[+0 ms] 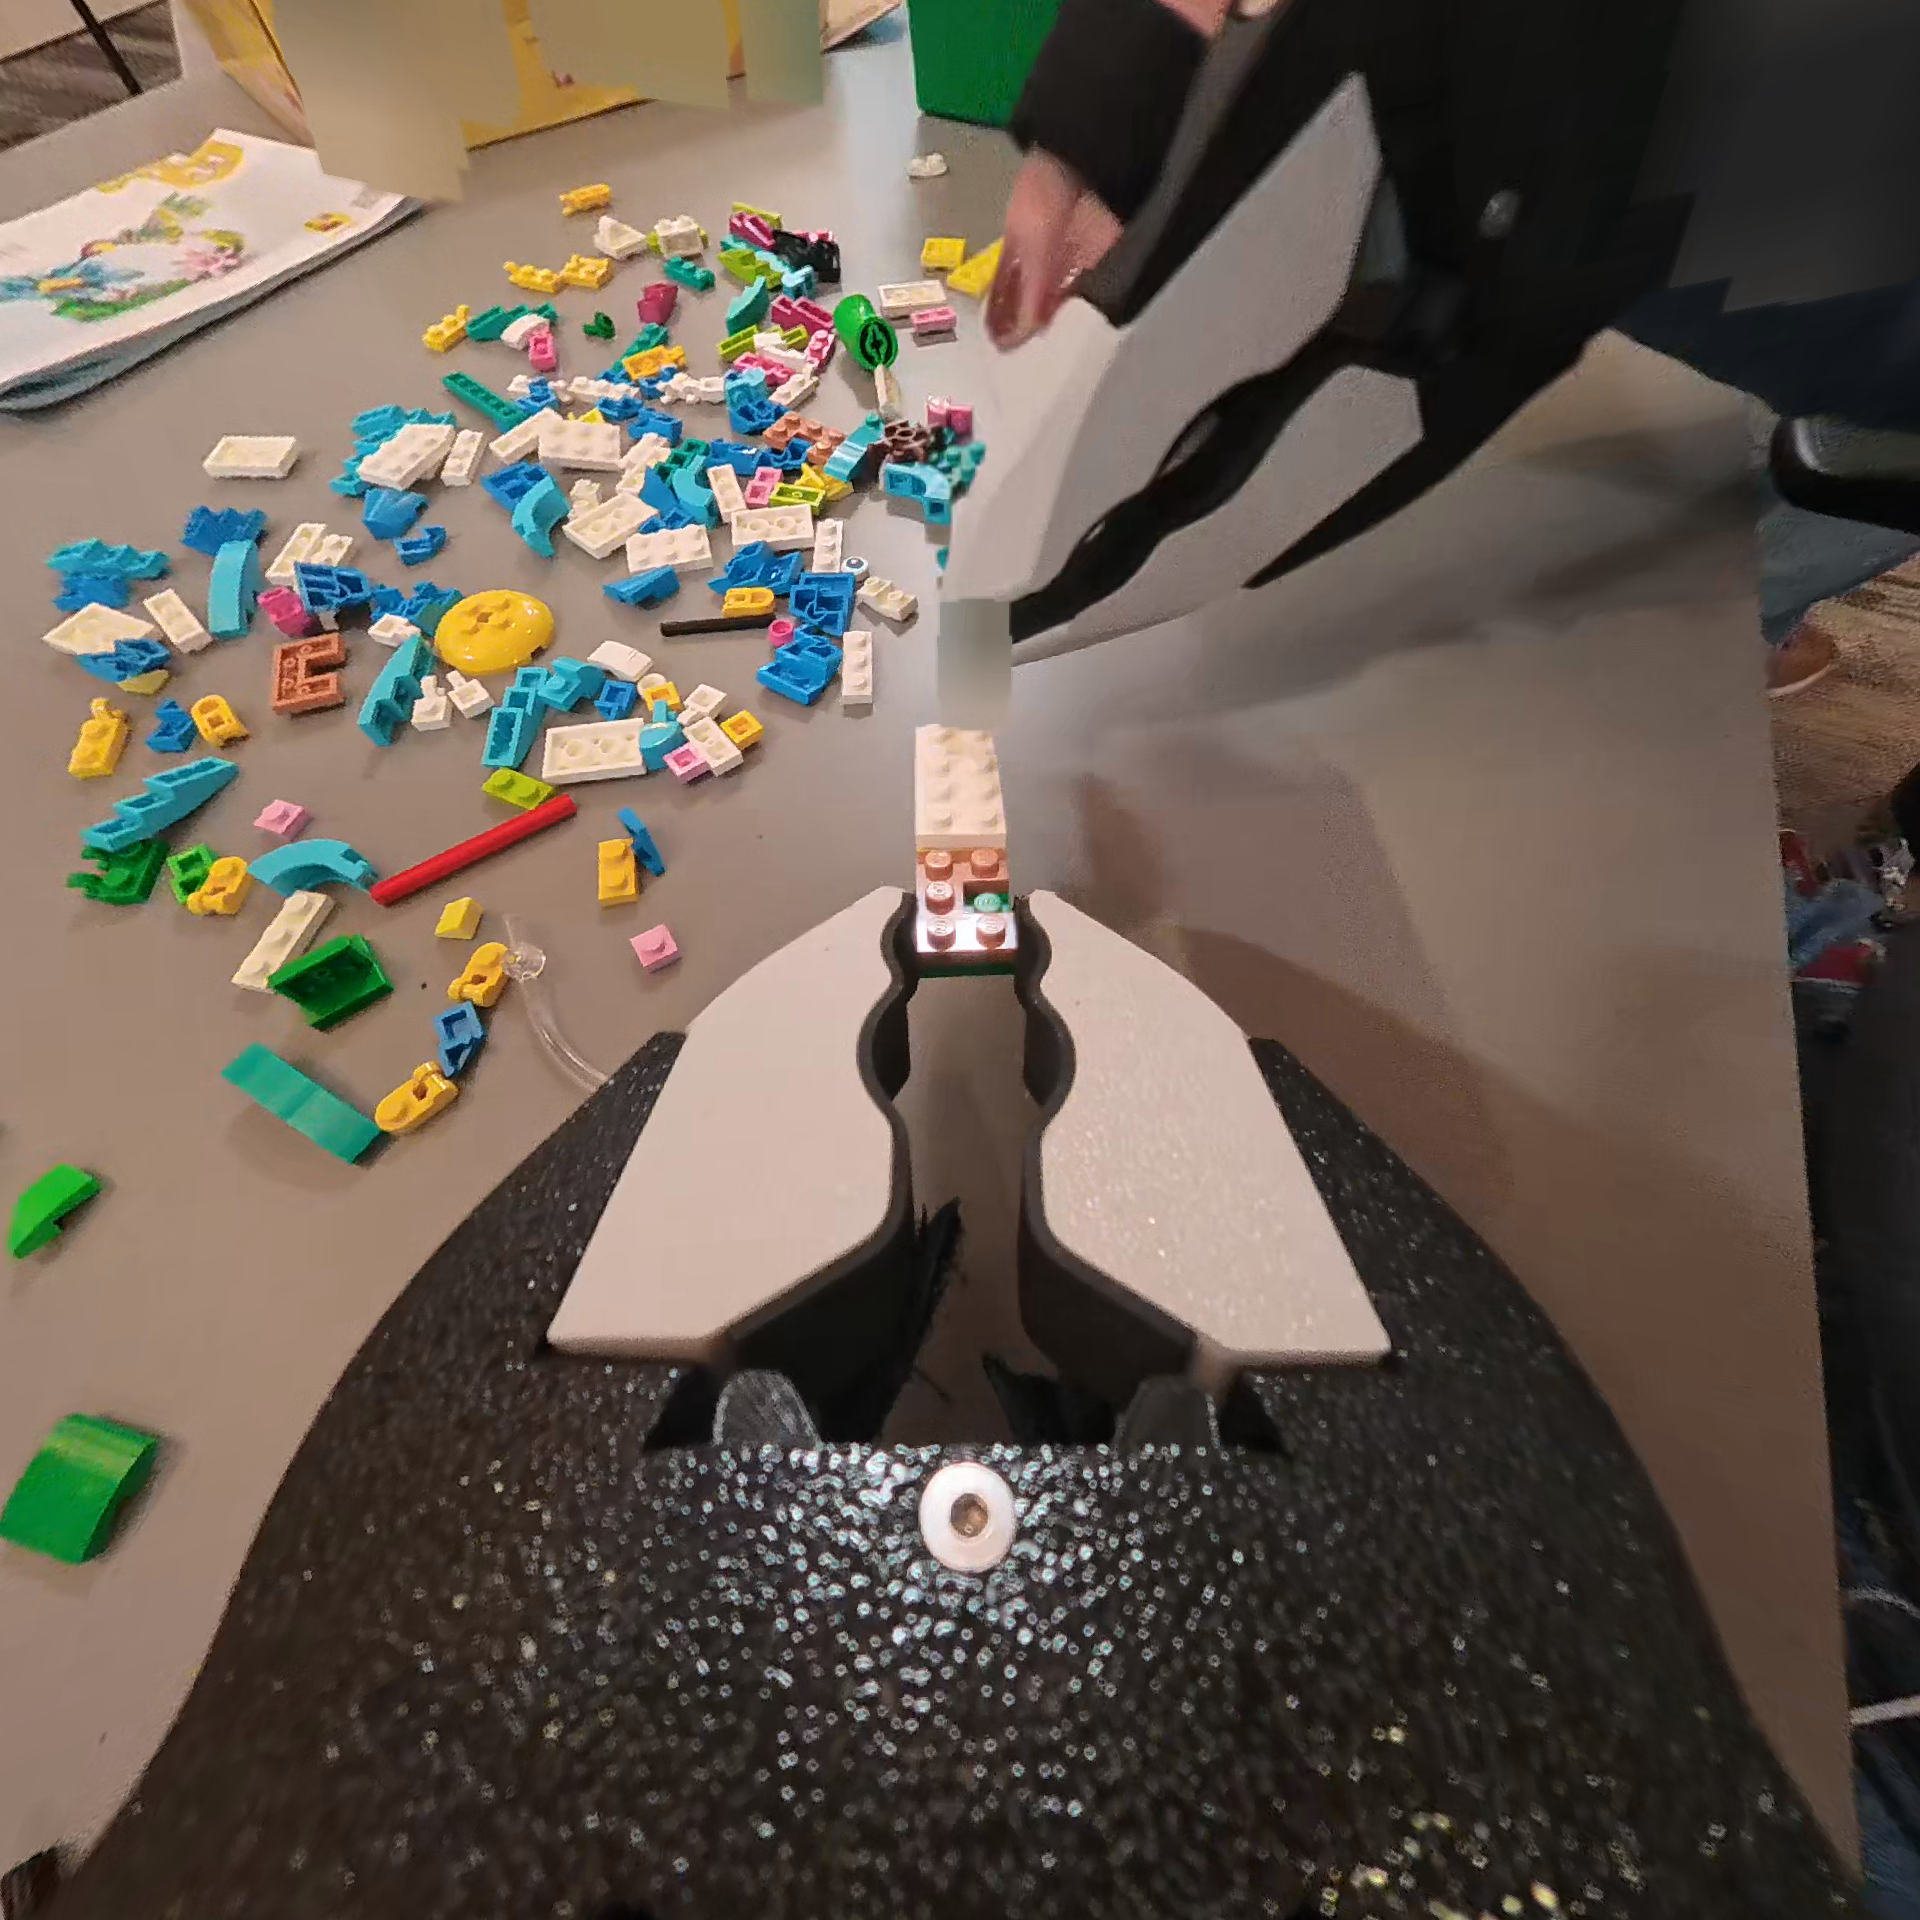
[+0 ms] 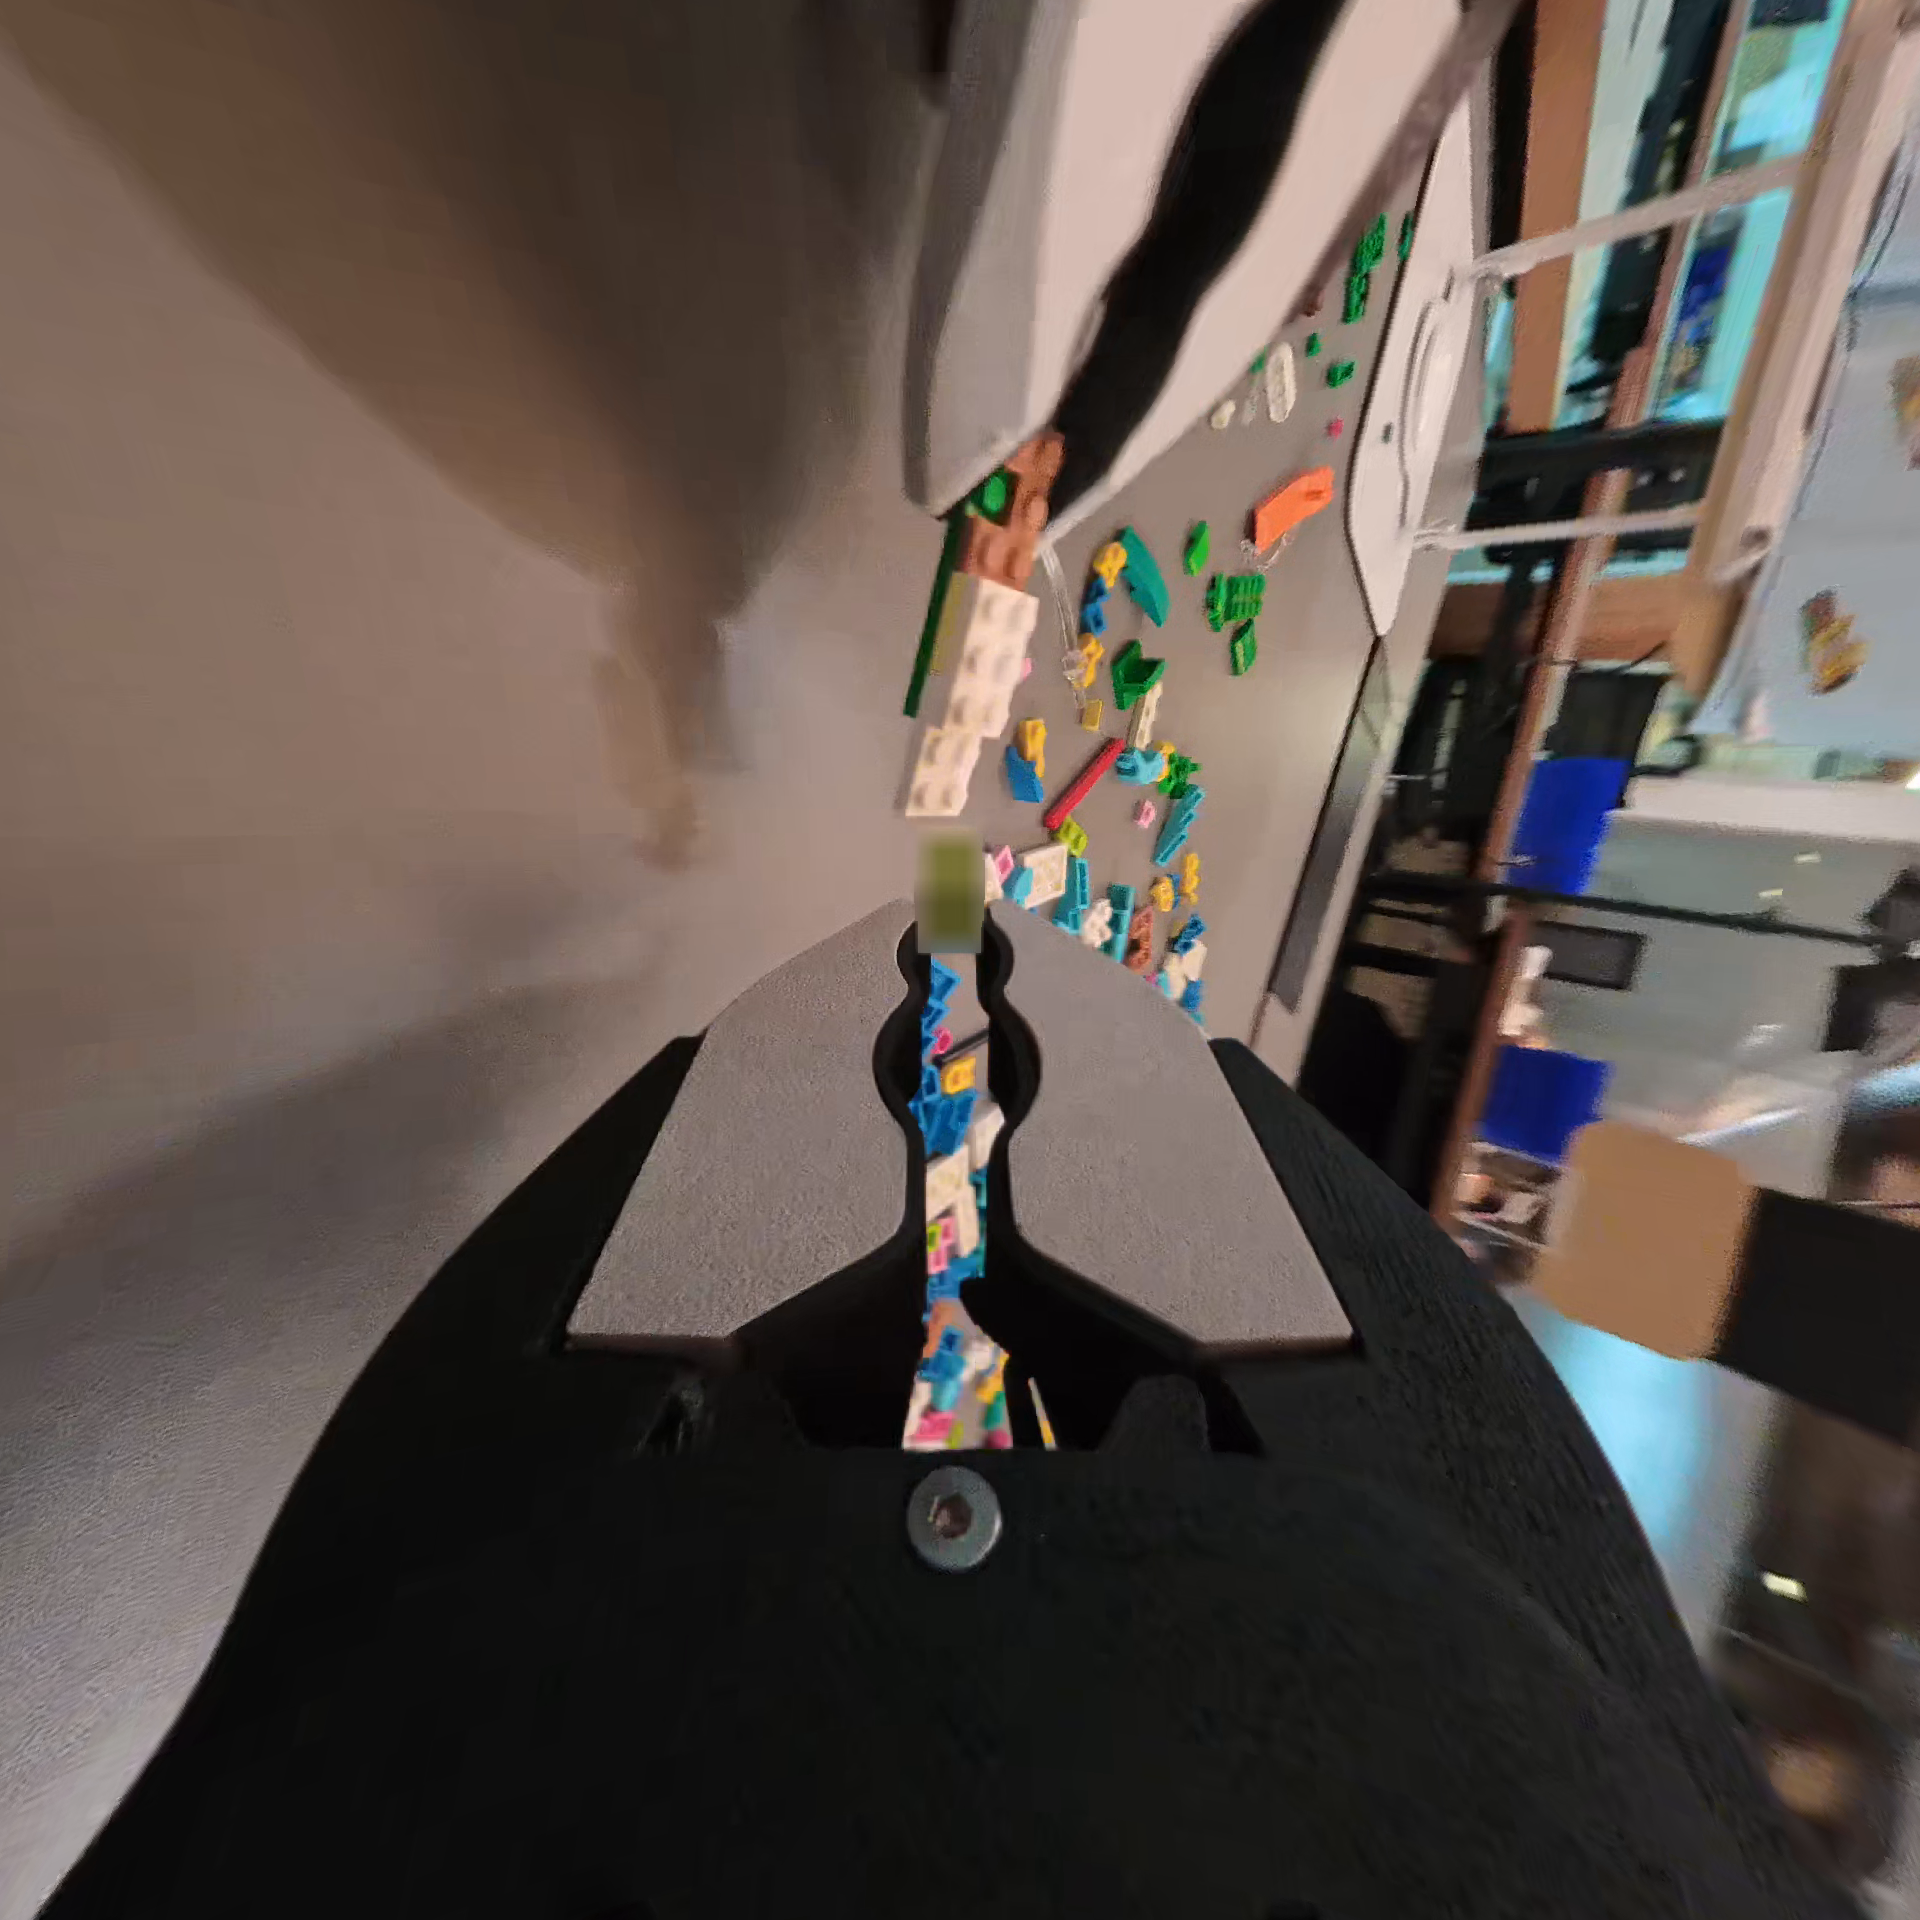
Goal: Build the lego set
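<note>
My left gripper [image 1: 966, 925] is shut on one end of a small Lego build [image 1: 958, 800]: a green base with brown plates and white bricks on top, held above the grey table [image 1: 1351, 831]. The build also shows in the right wrist view [image 2: 987, 644], sticking out of the left gripper [image 2: 997, 488]. My right gripper [image 2: 951, 920] has its jaws nearly together on a small lime-green piece [image 2: 951, 883], which is blurred. It hovers just beyond the far end of the build. In the left wrist view the right gripper [image 1: 997, 597] comes in from the upper right, motion-blurred.
A wide pile of loose bricks [image 1: 623, 499] covers the table's left and middle. Among them are a yellow dish [image 1: 494, 629] and a red rod [image 1: 473, 847]. An instruction booklet [image 1: 156, 239] lies far left. A green bin [image 1: 966, 52] stands at the back. The table edge [image 1: 1766, 727] runs along the right. About 6 centimetres separates my left fingertips from my right. From either gripper's tips it is about 15 centimetres to the yellow dish [image 1: 494, 629].
</note>
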Demonstrator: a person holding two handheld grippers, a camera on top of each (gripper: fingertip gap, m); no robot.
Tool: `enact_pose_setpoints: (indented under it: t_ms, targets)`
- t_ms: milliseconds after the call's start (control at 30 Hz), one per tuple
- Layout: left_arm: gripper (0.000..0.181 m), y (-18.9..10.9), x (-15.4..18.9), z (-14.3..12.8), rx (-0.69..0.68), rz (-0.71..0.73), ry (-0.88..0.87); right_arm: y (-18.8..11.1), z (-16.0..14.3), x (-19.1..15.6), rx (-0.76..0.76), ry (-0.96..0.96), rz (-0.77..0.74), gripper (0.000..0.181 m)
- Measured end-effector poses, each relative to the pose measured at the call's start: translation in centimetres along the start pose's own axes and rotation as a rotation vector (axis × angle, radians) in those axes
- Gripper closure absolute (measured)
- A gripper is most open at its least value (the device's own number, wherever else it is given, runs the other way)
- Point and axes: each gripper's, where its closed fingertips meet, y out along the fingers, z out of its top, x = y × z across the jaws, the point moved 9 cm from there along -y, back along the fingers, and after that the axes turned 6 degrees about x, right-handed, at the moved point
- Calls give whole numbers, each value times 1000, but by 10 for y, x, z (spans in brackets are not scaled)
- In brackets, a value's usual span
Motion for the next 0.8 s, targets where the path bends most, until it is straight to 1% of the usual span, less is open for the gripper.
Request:
enact_pose_setpoints:
  t_ms: [33, 133, 267, 367, 433, 467, 533, 633, 733, 767, 800]
  targets:
    - [164, 1, -1, 0, -11, 5, -6, 1, 2, -3, -11, -41, -27, 174]
    - [164, 5, -3, -3, -65, 32, -28, 1, 6, -6, -21, -137, -121, 175]
    - [162, 11, -6, -10, -189, 72, -89, -2, 12, -8, -5, -230, -216, 175]
    - [129, 11, -7, -12, -205, 65, -134, -5, 14, -9, -12, -309, -272, 175]
    - [115, 8, -8, -13, -194, 62, -165, -6, 15, -11, -14, -373, -302, 174]
    - [114, 6, -8, -12, -175, 78, -157, -6, 16, -13, -17, -405, -316, 175]
    - [120, 2, -2, -4, -99, 97, -81, -7, 19, -16, -16, -458, -351, 175]
    - [135, 2, 18, 15, 3, 105, 106, -9, 25, -19, 13, -485, -389, 175]
    - [152, 5, 33, 24, 45, 128, 248, -9, 29, -23, 58, -481, -386, 176]
    - [156, 7, 36, 25, 53, 125, 271, -10, 30, -24, 76, -478, -379, 175]
    - [159, 9, 40, 25, 57, 93, 281, -10, 31, -24, 97, -467, -374, 175]
